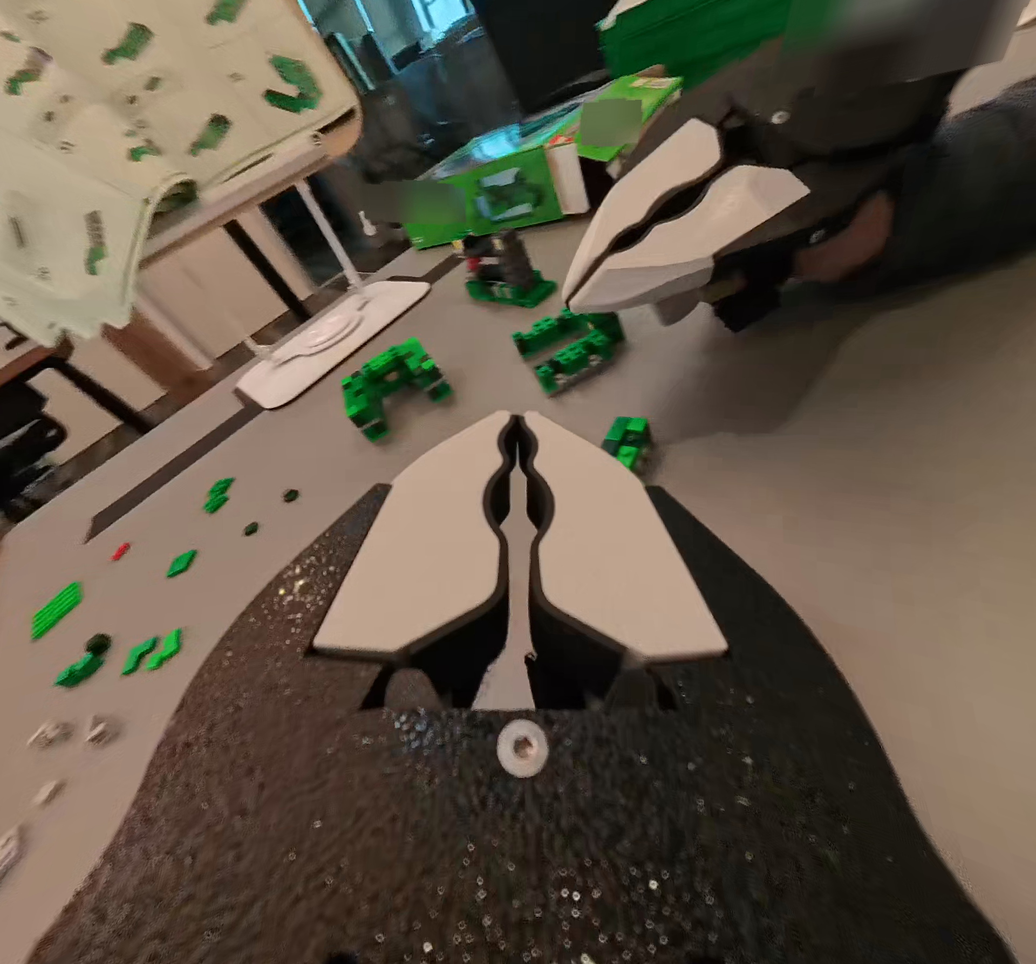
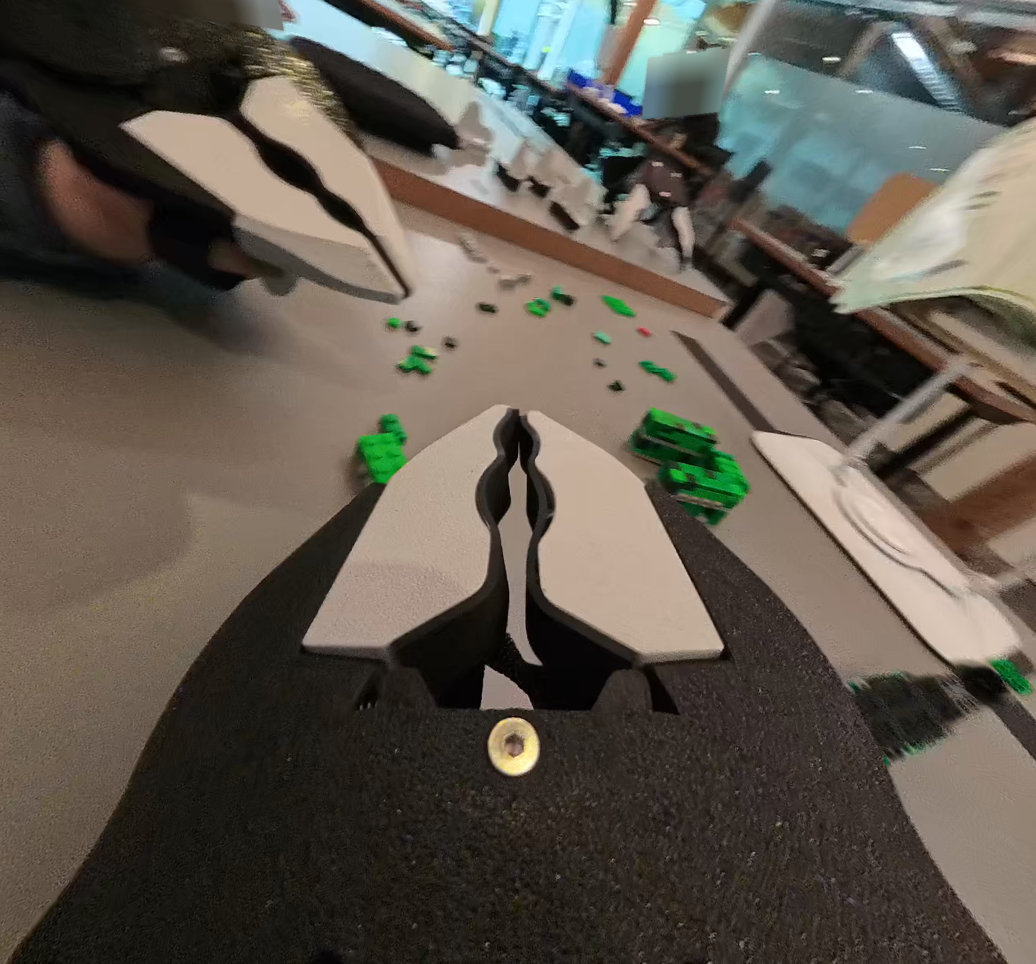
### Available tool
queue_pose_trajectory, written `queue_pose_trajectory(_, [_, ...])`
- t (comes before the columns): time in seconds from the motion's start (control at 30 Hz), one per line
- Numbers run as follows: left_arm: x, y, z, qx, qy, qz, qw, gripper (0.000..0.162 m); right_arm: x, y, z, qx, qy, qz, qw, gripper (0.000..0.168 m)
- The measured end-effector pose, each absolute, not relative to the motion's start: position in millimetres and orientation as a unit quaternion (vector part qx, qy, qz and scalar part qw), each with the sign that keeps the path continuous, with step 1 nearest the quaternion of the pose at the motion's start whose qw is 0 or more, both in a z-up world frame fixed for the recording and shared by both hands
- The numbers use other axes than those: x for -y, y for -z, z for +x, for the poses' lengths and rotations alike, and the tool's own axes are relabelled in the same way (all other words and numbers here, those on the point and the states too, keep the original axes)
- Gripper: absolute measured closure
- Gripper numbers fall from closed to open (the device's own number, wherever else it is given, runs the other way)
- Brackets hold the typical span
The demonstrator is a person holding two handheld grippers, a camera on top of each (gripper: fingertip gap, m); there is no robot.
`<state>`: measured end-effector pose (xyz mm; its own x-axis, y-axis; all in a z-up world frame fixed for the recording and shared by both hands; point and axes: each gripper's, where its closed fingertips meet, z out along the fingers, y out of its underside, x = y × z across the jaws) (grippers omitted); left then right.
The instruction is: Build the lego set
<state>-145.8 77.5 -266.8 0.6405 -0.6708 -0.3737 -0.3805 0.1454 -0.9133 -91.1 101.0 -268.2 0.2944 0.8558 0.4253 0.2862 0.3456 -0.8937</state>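
My left gripper (image 1: 517, 421) is shut and empty, held above the grey table (image 1: 813, 545). My right gripper (image 2: 517, 413) is shut and empty too; it also shows in the left wrist view (image 1: 569, 301), its tips just above a dark green open frame of bricks (image 1: 569, 351). A bright green brick assembly (image 1: 395, 385) stands left of that frame and shows in the right wrist view (image 2: 692, 460). A small green block (image 1: 628, 441) lies just right of my left fingertips and shows in the right wrist view (image 2: 384, 452). A dark build on a green plate (image 1: 507, 276) stands farther back.
Several loose green pieces (image 1: 56, 609) and a small red one (image 1: 119, 551) lie at the table's left. The instruction booklet (image 1: 140, 96) hangs on a stand with a white base (image 1: 336, 337). Green boxes (image 1: 493, 191) stand at the back. My left gripper shows in the right wrist view (image 2: 401, 292). The tips of one gripper are about 7 cm away from the tips of the other. My right gripper's tips are some 6 cm from the small green block (image 1: 628, 441).
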Motion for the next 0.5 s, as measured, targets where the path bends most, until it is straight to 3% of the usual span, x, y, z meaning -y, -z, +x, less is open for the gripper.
queue_pose_trajectory(0.17, [-67,270,-136,-0.429,0.172,-0.638,0.616,0.162,-80,285,-95,0.620,-0.278,-0.508,0.529,0.168])
queue_pose_trajectory(0.5, [-65,277,-130,-0.437,0.191,-0.647,0.595,0.162,-73,299,-99,0.660,-0.254,-0.498,0.502,0.168])
